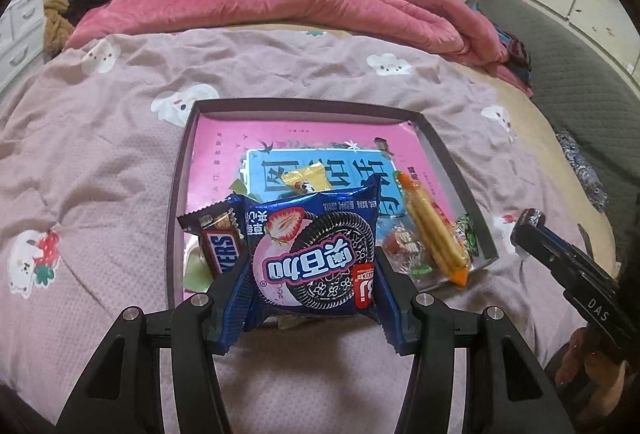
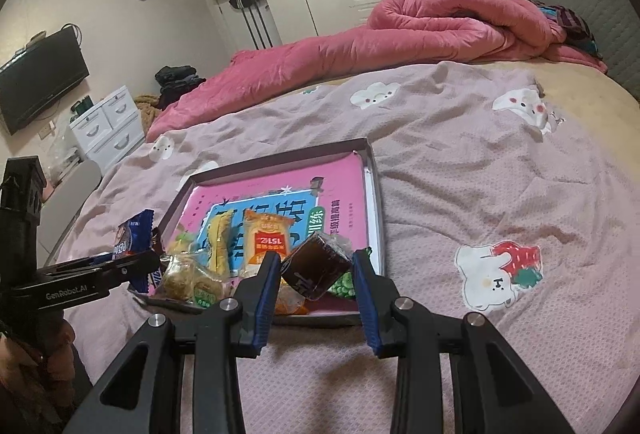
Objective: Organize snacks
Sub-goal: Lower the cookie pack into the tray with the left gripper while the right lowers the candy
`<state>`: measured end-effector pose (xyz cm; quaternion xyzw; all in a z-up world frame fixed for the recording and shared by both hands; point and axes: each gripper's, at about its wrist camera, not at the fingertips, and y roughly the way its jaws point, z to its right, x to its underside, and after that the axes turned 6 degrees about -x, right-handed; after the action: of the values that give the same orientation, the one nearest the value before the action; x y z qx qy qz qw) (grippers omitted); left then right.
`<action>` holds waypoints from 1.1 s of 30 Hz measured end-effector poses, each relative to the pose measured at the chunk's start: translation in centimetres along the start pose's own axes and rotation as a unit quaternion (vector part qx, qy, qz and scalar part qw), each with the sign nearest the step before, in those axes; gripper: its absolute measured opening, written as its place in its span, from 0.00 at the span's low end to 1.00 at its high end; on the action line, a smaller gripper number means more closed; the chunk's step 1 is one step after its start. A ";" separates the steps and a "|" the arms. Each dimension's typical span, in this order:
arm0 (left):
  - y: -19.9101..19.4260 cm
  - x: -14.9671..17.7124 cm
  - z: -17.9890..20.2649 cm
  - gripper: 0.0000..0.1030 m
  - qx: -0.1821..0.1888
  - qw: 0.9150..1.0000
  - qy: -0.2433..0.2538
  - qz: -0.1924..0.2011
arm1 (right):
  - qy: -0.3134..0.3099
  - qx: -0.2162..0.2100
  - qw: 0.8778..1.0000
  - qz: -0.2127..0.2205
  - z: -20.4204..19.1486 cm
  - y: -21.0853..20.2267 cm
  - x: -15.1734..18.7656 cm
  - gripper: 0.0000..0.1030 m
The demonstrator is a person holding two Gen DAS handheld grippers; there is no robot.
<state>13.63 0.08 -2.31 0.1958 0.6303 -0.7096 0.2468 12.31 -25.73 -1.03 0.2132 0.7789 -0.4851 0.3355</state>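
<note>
A shallow tray (image 1: 460, 169) with a pink lining lies on the bed and holds several snacks. My left gripper (image 1: 314, 274) is shut on a blue Oreo packet (image 1: 316, 258) and holds it over the tray's near edge. A Snickers bar (image 1: 222, 242) and a long orange stick packet (image 1: 434, 230) lie in the tray. My right gripper (image 2: 316, 270) is shut on a dark brown wrapped block (image 2: 316, 268) over the tray's (image 2: 374, 177) near right corner. An orange packet (image 2: 268, 240) lies behind it. The left gripper shows at the left in the right wrist view.
The bed has a mauve blanket (image 1: 100, 173) with cartoon prints around the tray. A rolled pink quilt (image 1: 280, 1) lies at the far side. A white drawer unit (image 2: 108, 125) and a TV (image 2: 40, 81) stand left of the bed.
</note>
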 end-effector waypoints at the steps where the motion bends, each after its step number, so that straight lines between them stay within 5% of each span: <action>1: 0.2 0.0 0.0 0.55 -0.002 1.000 0.001 -0.001 | 0.001 0.001 1.000 0.000 0.0 0.1 0.0 0.36; 33: 3.3 -0.7 0.7 0.55 -0.006 1.000 0.005 -0.015 | -0.006 0.015 0.999 -0.048 0.3 3.7 0.8 0.36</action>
<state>16.18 -0.85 -4.41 0.1887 0.6384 -0.7085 0.2342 14.27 -24.37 -4.01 0.1776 0.7789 -0.5134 0.3135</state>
